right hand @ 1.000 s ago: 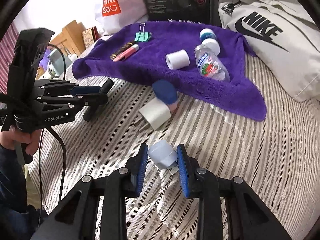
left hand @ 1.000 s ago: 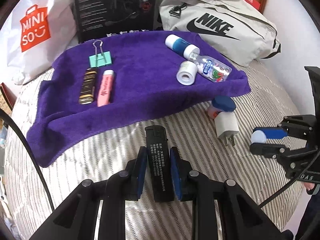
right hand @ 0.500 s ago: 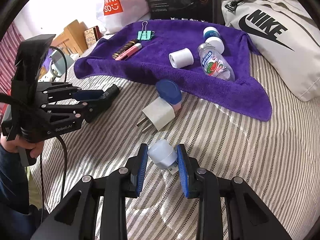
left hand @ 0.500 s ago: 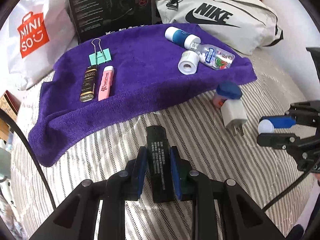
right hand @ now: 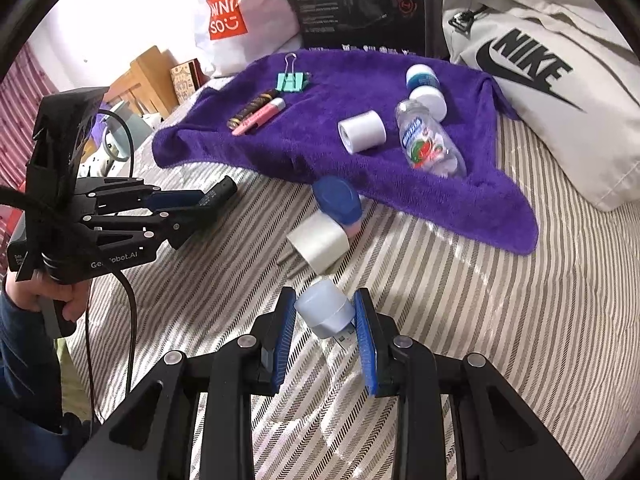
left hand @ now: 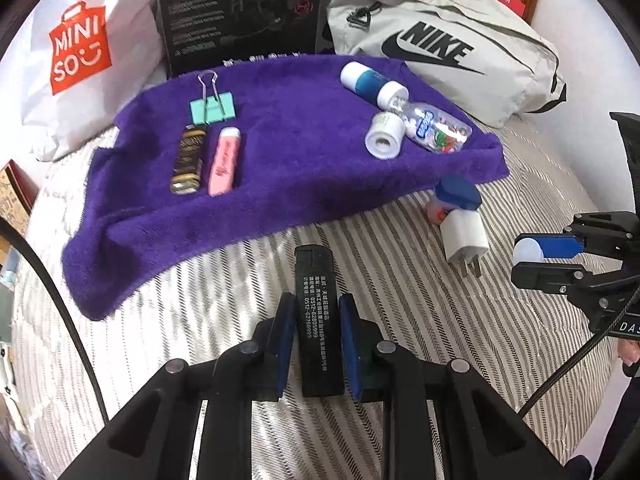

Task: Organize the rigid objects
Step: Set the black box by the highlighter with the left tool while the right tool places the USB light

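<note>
Both tools are loaded and the sensible step is carrying each piece to the purple towel point(left hand: 304, 168) and laying it in a row with its like; the left tool point(left hand: 316, 324) is closed on a black lighter point(left hand: 318, 320), gripped mid-body, its top pointing at the towel edge; best set beside the pink tube point(left hand: 225, 160), lowered flat before release; the right tool point(right hand: 325, 322) is closed on a pale blue cap-like piece point(right hand: 324, 308), held low over the striped bed point(right hand: 480, 320), level, aimed toward the white plug point(right hand: 320, 242); the left sits to its left, hand point(right hand: 60, 300) gripping the handle.
</note>
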Tool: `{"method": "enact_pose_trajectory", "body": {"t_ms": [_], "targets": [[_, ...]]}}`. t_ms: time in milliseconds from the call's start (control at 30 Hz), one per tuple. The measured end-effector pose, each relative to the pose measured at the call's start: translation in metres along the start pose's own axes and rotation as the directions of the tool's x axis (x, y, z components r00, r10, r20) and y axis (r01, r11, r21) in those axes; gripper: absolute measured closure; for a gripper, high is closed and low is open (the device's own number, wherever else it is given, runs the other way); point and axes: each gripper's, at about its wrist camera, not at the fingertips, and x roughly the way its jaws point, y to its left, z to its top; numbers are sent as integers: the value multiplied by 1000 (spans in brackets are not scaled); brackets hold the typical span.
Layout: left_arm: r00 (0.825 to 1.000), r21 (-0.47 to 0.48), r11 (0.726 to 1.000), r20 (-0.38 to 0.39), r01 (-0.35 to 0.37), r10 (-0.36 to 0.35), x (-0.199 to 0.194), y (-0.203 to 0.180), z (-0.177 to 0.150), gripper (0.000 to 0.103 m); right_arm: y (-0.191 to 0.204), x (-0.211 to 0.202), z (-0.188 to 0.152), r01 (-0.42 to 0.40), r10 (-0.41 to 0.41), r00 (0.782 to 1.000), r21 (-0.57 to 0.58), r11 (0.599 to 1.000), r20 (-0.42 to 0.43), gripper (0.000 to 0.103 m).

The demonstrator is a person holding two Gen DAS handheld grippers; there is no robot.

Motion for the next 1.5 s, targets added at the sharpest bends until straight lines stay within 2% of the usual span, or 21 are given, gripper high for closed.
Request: {"method": "enact_pose_trajectory", "body": {"t_ms": [433, 667, 1133, 1500], "targets": [[997, -3, 1000, 70, -11, 11, -32, 13, 33, 82, -1, -7, 59, -24, 26, 998, -53, 998, 55, 73], [997, -10, 1000, 74, -22, 22, -22, 26, 65, 82, -8, -3, 97, -6, 12, 996, -63, 998, 92, 73], [999, -50, 999, 45, -2, 5, 18, 53, 99, 82, -43, 69, 166, 74, -73, 997, -45, 996, 26, 73], [1000, -81, 997, 20, -2, 4, 37, 72, 103, 82, -33, 118, 176, 106, -111, 993, -115, 988, -46, 73]]}}
